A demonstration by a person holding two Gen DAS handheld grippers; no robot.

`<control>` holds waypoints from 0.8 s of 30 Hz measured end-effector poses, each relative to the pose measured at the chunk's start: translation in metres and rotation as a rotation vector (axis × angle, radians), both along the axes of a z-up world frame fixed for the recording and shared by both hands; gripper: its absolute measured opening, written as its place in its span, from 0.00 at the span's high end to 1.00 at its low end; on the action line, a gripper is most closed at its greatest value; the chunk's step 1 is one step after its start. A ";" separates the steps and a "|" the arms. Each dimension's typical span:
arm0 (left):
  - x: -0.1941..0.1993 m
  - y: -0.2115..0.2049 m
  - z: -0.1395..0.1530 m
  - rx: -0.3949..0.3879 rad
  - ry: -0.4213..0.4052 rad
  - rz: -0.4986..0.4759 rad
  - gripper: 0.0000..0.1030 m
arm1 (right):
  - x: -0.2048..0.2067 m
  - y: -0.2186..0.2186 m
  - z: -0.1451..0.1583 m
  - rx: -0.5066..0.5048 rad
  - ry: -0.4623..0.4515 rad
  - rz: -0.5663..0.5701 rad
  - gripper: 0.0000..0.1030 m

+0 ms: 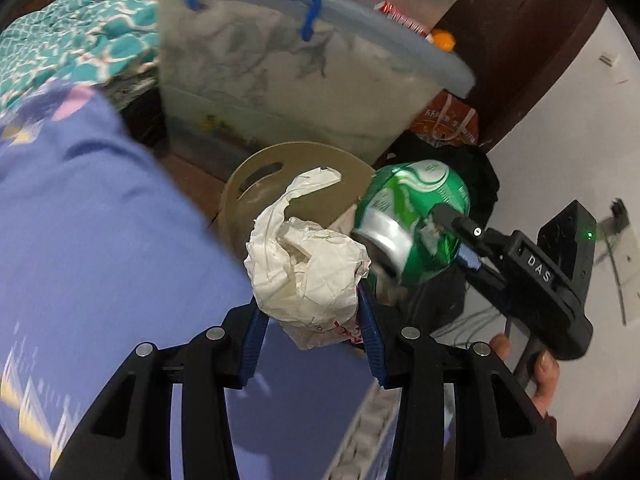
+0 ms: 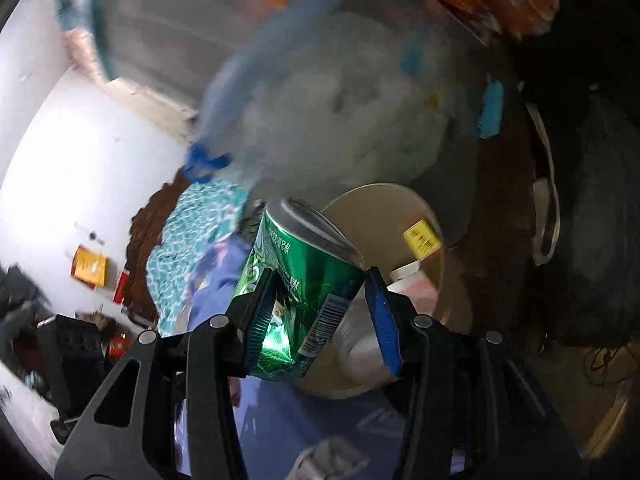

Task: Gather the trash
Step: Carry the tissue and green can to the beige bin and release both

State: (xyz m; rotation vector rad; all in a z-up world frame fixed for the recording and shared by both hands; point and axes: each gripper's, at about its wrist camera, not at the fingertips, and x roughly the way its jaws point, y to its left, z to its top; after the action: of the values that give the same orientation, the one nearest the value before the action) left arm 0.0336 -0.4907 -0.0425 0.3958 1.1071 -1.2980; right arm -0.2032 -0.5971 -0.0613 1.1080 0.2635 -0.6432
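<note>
My left gripper (image 1: 310, 320) is shut on a crumpled white paper ball (image 1: 306, 268), held in the air over the blue bedding. A green drink can (image 1: 416, 224) hangs just right of the paper, clamped by my right gripper (image 1: 448, 224), which enters from the right with a hand on its handle. In the right wrist view the right gripper (image 2: 318, 308) is shut on the dented green can (image 2: 298, 280). A round tan bin (image 1: 280, 168) stands just beyond both items; its rim (image 2: 384, 196) shows behind the can.
A large translucent plastic tub (image 1: 280, 80) with a blue handle (image 1: 256, 0) leans behind the bin. Blue bedding (image 1: 100, 220) fills the left, teal patterned cloth (image 1: 72, 48) behind it. Dark bags (image 1: 472, 168) and orange packaging (image 1: 448, 120) sit right of the bin, by a white wall (image 1: 568, 120).
</note>
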 end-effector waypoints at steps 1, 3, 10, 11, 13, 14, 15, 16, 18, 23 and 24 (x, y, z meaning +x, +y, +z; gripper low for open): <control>0.000 -0.015 -0.005 0.010 0.003 -0.004 0.58 | 0.004 -0.010 -0.005 0.030 0.002 -0.001 0.52; 0.000 -0.040 -0.018 0.053 -0.023 -0.009 0.48 | 0.016 -0.024 -0.012 0.053 0.054 0.007 0.43; 0.010 -0.018 -0.013 0.048 -0.011 0.044 0.34 | 0.000 -0.010 -0.006 -0.033 0.091 -0.061 0.27; 0.008 -0.006 -0.006 0.027 -0.010 0.043 0.34 | -0.005 -0.003 -0.005 -0.038 0.081 -0.071 0.28; 0.003 0.019 0.006 -0.002 -0.003 0.041 0.34 | -0.013 0.010 -0.008 -0.025 0.051 -0.078 0.28; 0.003 0.037 0.009 -0.013 -0.004 0.041 0.33 | -0.016 0.018 -0.009 -0.020 0.036 -0.079 0.28; 0.003 0.053 0.012 -0.019 -0.006 0.046 0.33 | -0.016 0.023 -0.009 -0.017 0.029 -0.074 0.28; 0.004 0.073 0.014 -0.026 -0.008 0.053 0.31 | -0.015 0.031 -0.009 -0.014 0.017 -0.060 0.28; 0.005 0.111 0.019 -0.031 -0.023 0.075 0.30 | -0.009 0.047 -0.005 -0.013 -0.004 -0.031 0.28; 0.030 0.223 0.030 -0.028 -0.098 0.246 0.27 | 0.039 0.086 0.002 -0.015 -0.023 0.115 0.28; 0.038 0.242 0.034 -0.025 -0.119 0.291 0.27 | 0.050 0.094 0.003 -0.015 -0.025 0.144 0.28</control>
State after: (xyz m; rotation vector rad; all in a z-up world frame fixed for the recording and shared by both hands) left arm 0.0713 -0.2483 -0.0090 0.2780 1.0058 -1.0172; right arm -0.1528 -0.5036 -0.0586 1.0713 0.3135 -0.5024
